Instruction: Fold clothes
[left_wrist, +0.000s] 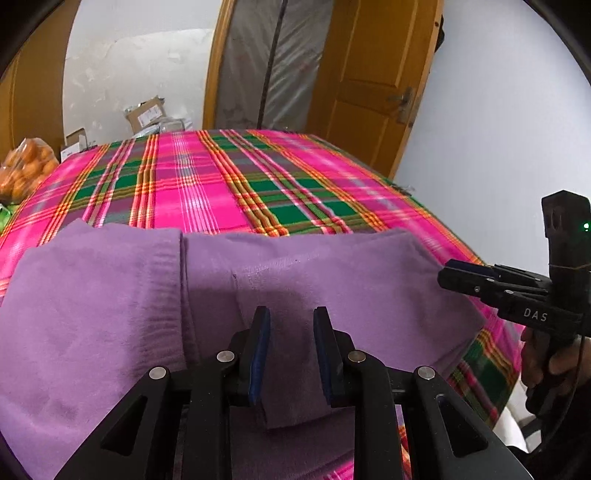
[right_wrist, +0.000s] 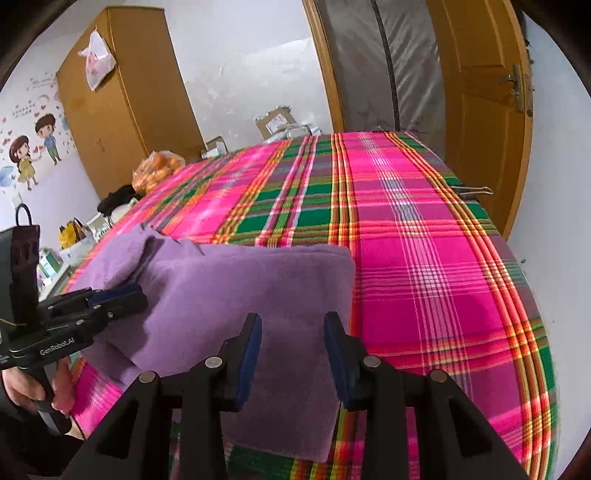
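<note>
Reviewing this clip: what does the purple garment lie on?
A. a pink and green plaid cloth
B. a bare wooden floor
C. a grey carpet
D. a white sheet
A: the purple garment lies spread on the pink and green plaid cloth, which shows all around it in both wrist views.

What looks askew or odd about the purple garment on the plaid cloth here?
The purple garment is only partly folded: its right half lies flat and square, but at the left a loose flap sticks out past the fold, rumpled. The plaid cloth looks smooth. Nothing appears spilled or damaged.
</note>
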